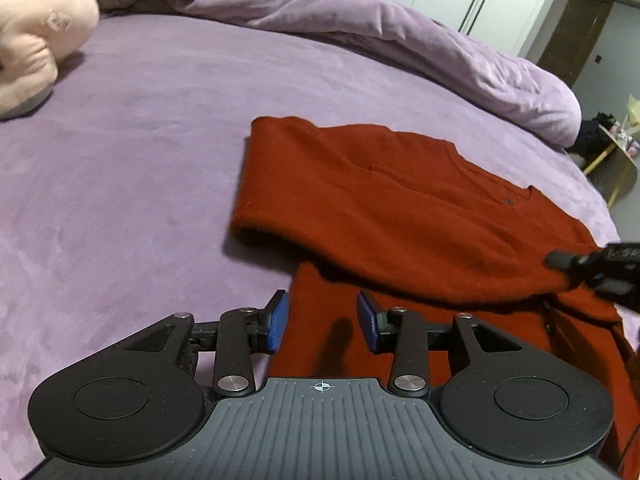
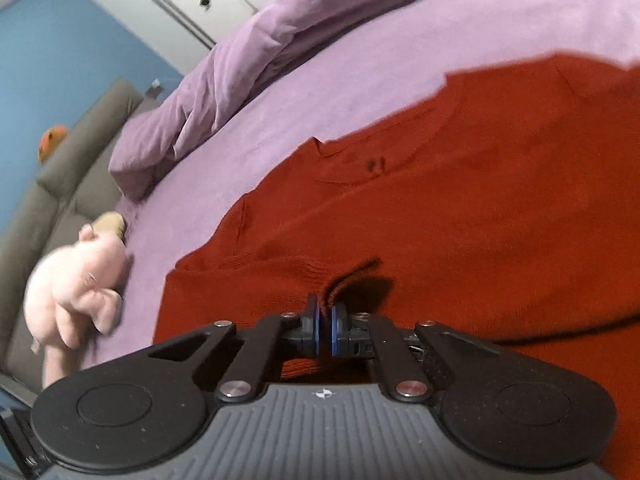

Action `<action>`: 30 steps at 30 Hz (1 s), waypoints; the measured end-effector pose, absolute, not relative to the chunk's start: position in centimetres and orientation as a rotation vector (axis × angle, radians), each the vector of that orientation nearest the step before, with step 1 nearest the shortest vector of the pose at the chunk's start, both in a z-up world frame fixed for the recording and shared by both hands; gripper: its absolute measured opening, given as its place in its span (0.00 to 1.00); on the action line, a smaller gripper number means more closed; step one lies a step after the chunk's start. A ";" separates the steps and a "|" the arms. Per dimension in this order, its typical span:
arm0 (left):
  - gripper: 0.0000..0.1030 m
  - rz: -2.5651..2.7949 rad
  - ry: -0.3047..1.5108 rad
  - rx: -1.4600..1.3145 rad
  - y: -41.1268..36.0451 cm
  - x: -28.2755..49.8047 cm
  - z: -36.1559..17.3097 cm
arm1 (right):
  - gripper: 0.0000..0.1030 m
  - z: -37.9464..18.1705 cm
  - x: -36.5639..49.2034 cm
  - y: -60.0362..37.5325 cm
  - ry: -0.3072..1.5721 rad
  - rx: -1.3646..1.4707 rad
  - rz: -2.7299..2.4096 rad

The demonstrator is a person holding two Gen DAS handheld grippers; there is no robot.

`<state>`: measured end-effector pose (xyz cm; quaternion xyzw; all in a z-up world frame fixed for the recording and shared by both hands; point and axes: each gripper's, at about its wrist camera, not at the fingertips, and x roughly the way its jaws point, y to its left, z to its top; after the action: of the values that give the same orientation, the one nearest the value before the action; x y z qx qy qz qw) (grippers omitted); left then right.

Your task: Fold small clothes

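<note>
A rust-red knitted cardigan with small dark buttons (image 1: pixel 400 208) lies on the mauve velvety bed cover (image 1: pixel 132 168), partly folded: in the left wrist view one thick doubled layer runs from about 10 o'clock down to 3 o'clock, with a flatter layer showing beneath it toward 6 o'clock.

The left hand-held gripper (image 1: pixel 322 326) stands with its blue pads (image 1: pixel 277 322) apart and nothing pinched between them. They straddle the left edge of the lower red layer, probably lined up there so a closing grip would catch that edge for the next fold.

The right hand-held gripper (image 2: pixel 325 330) is closed on a small raised pucker of the red knit at the cardigan's near edge; the fabric bunches up just ahead of the pads, which suggests a firm pinch meant to lift or drag that side. In the left wrist view this gripper shows at 3 o'clock, at the cardigan's far right.

A pale pink plush toy (image 1: pixel 36 36) rests well apart at 10 o'clock, and a rumpled lilac duvet (image 1: pixel 360 20) is heaped along the far side of the bed, away from the garment.
</note>
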<state>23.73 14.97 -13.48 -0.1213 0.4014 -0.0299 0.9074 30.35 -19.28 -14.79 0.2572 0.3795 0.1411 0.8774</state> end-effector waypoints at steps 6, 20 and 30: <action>0.41 -0.054 0.828 -0.198 13.1 26.2 -13.4 | 0.04 -11.4 28.5 -22.8 0.622 0.230 -0.038; 0.41 -0.067 0.855 -0.086 10.0 29.4 -14.5 | 0.04 -15.1 28.3 -27.8 0.675 0.104 -0.214; 0.41 -0.085 0.828 -0.099 9.1 29.8 -12.7 | 0.06 -17.4 27.9 -31.2 0.722 0.376 -0.080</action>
<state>29.82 9.14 -12.65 -0.0479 0.4021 -0.0412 0.9134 27.94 -31.25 -17.38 0.1828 0.3509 -0.0391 0.9176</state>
